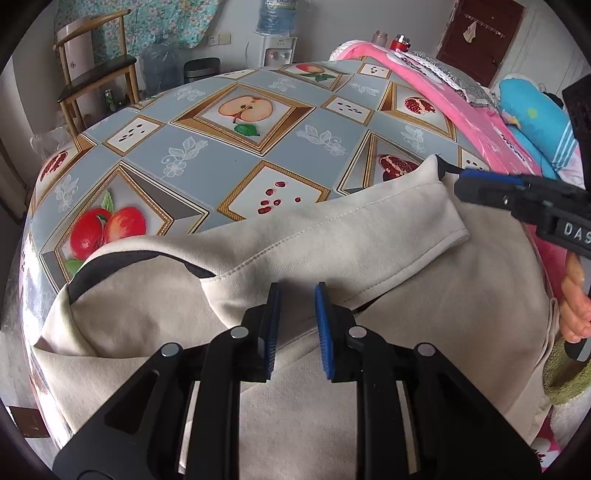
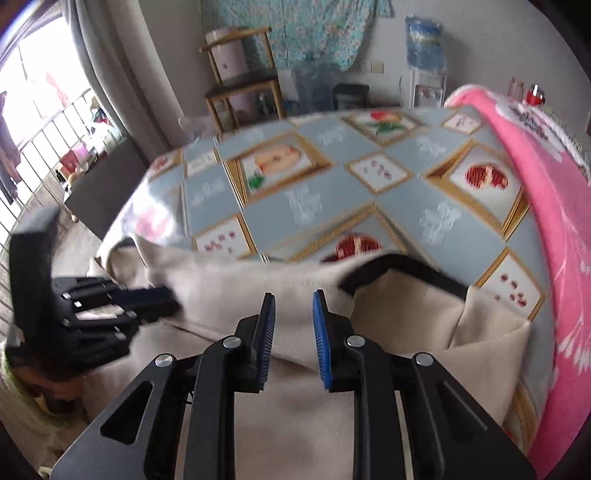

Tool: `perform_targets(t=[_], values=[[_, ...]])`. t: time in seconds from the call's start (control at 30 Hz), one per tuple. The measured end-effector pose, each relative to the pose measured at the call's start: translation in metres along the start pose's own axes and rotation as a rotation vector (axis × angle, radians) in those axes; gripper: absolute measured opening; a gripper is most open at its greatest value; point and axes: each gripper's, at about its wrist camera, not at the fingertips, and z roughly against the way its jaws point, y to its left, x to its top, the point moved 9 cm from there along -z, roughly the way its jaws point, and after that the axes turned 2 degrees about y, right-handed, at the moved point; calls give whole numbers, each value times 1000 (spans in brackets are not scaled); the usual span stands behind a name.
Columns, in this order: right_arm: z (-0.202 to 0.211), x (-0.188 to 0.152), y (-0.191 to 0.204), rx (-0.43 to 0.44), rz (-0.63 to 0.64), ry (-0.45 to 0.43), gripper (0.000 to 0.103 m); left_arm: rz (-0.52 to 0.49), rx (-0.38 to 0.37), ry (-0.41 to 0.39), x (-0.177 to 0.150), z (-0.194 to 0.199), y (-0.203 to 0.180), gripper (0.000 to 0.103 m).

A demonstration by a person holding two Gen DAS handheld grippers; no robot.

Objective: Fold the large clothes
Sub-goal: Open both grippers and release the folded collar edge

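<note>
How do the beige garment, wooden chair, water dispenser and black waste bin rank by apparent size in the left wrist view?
1. Beige garment, though nearness to the camera inflates it.
2. Wooden chair.
3. Water dispenser, bottle included.
4. Black waste bin.

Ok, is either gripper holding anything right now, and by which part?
Cannot tell for sure. Right gripper tips meet the raised corner of the beige garment, likely pinching it; left gripper sits at its folded seam, grip unclear.
</note>
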Motion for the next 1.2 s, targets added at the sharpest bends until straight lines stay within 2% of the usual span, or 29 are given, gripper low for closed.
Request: perform_targets(t=[0.17, 0.2, 0.27, 0.4, 0.5, 0.53, 0.6, 0.7, 0.8, 0.93, 0.97, 1.07, 1.2], values=[[-53, -14, -5, -59, 14, 94, 20, 9, -6, -7, -1, 1, 1, 19], [-50, -13, -3, -66, 24, 71, 20, 12, -10, -8, -1, 1, 2, 19], [-44, -13, 0, -91, 15, 97, 20, 15, -17, -9, -1, 2, 3, 19], [-23, 1, 36, 38, 34, 32, 20, 25, -33, -15, -2, 2, 4, 19], [-37, 2, 50, 76, 40, 56, 20, 38, -43, -18, -1, 3, 5, 19], [-51, -3, 53, 69, 45, 85, 20, 43, -47, -18, -1, 3, 5, 19], [-59, -6, 54, 35, 76, 58, 20, 55, -53, -18, -1, 3, 6, 19], [-51, -5, 55, 23, 75, 91, 20, 65, -66, -14, 0, 2, 7, 18], [-37, 0, 53, 15, 65, 61, 20, 77, -79, -17, 0, 2, 9, 18], [-57, -14, 47, -6, 79, 99, 22, 91, -88, -20, 0, 1, 9, 17], [-59, -13, 46, -10, 92, 83, 22, 93, -90, -20, 0, 1, 10, 17], [-55, -9, 45, -10, 58, 111, 22, 105, -102, -23, 0, 2, 12, 16], [-39, -1, 35, -64, 29, 59, 25, 130, -120, -21, 0, 2, 15, 13]])
